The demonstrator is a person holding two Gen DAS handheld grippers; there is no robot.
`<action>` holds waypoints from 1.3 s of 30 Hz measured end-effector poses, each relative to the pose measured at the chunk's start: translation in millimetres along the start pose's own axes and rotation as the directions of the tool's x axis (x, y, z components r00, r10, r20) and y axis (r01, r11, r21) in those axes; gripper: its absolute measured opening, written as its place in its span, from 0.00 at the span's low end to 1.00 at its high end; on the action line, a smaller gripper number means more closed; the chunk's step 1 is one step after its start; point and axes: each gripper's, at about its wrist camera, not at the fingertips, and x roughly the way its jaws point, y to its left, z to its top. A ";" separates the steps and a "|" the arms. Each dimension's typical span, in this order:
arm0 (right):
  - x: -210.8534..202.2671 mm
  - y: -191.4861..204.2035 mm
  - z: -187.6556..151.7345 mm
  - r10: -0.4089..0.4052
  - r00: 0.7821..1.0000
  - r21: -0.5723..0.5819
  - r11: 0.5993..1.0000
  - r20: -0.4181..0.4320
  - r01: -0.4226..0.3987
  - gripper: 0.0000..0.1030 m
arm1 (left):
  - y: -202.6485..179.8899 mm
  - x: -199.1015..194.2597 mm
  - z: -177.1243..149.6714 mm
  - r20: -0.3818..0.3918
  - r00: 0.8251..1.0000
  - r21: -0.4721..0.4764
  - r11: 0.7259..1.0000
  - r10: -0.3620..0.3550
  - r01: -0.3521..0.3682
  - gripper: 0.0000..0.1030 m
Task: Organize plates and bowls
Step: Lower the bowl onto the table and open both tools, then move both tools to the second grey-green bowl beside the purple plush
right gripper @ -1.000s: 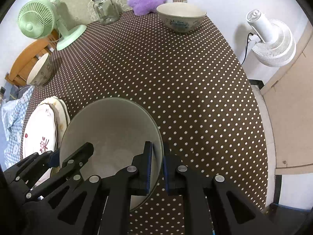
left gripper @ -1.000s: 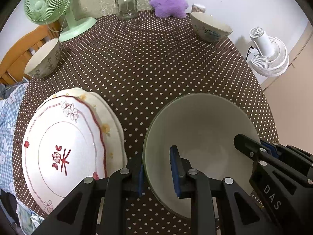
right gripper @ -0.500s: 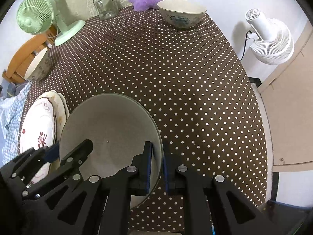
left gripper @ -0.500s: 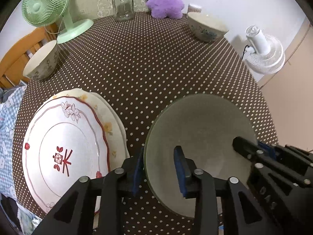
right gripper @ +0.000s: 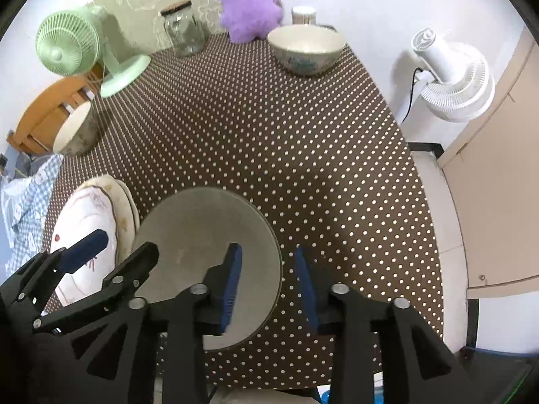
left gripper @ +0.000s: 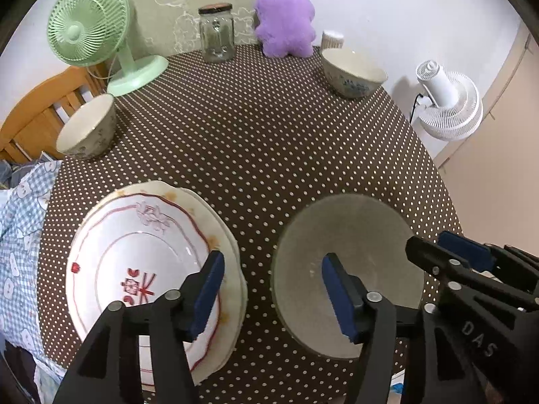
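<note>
Both grippers letting go of the grey bowl [left gripper: 347,269]

Left gripper [left gripper: 273,293] and right gripper [right gripper: 266,282] fingers, clamped a second ago, are opening astride its rim; dotted tabletop [left gripper: 269,141] beyond lies open.

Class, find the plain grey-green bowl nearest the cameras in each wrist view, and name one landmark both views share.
Left wrist view: the grey-green bowl sits lower right of centre, right of the plate stack.
Right wrist view: the same bowl sits lower centre-left, with the stack at its left.
Shared landmark: the purple plush toy at the table's far edge.
</note>
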 end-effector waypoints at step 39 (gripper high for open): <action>-63.8 -76.4 112.2 0.097 0.967 -0.061 0.995 0.236 -0.085 0.79 | -70.5 -45.7 94.5 0.227 0.969 -0.073 0.994 0.098 -0.084 0.83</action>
